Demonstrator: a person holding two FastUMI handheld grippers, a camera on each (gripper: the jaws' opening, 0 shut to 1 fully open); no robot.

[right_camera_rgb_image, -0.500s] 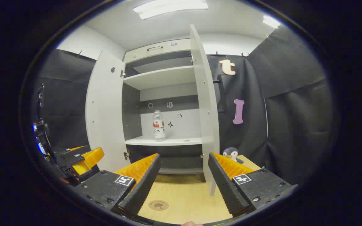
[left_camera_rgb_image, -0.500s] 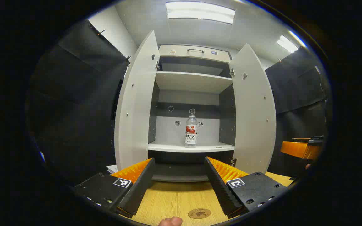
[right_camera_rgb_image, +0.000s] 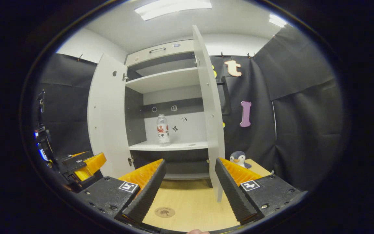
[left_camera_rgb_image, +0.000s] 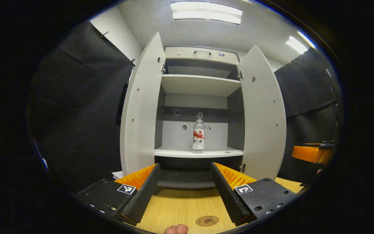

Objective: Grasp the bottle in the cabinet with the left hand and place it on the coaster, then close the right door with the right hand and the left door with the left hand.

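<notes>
While both grey cabinet doors are standing open, the clear plastic bottle with a red-and-white label (left_camera_rgb_image: 198,136) is standing upright on the white middle shelf (left_camera_rgb_image: 174,152) of the tall grey cabinet (left_camera_rgb_image: 200,53), apart from both tools. Seen in the left gripper view, the left gripper (left_camera_rgb_image: 184,190) is hovering above the light wooden tabletop (left_camera_rgb_image: 177,211) on the near side of the cabinet, its fingers spread wide apart and gripping nothing. A round brown coaster (left_camera_rgb_image: 207,220) is lying flat on the tabletop, near the right-hand finger of that gripper and well apart from the bottle. The left door (left_camera_rgb_image: 140,107) and the right door (left_camera_rgb_image: 265,113) are flanking the open shelves.

Seen in the right gripper view, the right gripper (right_camera_rgb_image: 190,188) is likewise hovering over the tabletop with its fingers wide apart and holding nothing. The near edge of the right door is facing this gripper, just beyond its right-hand finger. A small grey-and-white penguin toy (right_camera_rgb_image: 239,159) is sitting on the tabletop to the right of that door, against the black cloth wall (right_camera_rgb_image: 304,113).
</notes>
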